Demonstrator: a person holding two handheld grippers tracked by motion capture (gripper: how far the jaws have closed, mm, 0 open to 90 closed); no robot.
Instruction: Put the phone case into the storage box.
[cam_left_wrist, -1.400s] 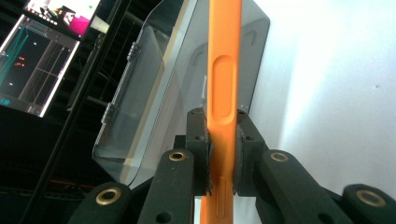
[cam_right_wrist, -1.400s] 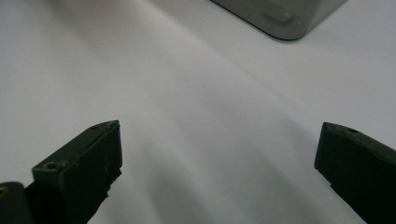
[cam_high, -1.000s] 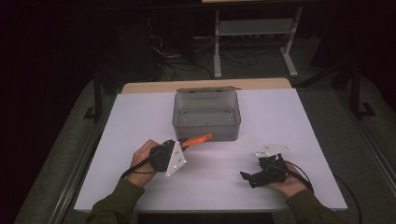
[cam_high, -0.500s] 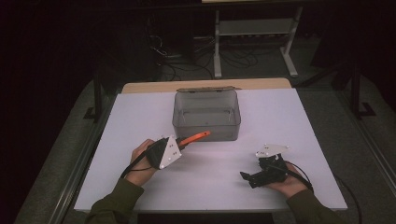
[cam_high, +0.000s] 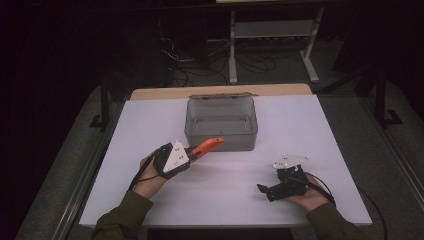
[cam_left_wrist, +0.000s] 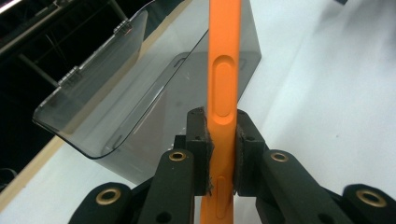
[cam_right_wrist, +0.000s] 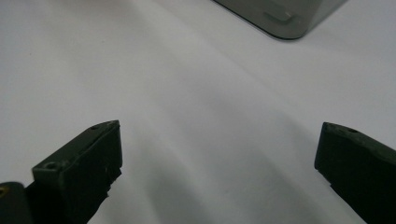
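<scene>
One Tool Gripped, Box Ahead

Left gripper: jaws closed on an orange tool, clamped on its flat sides near one end, the pads bearing squarely. The long free end projects forward. In the high view the tool is carried above the bench, its tip close to the front wall of the clear box; whether it touches cannot be told. The lid stands open at the rear.

Judgement: the step in hand appears to be placing the tool in the box. The tip should be raised over the front wall before advancing, and kept level, since the long overhang may pivot in the jaws.

Right gripper: jaws wide apart, holding nothing, low over the bench, well apart from the box.
</scene>
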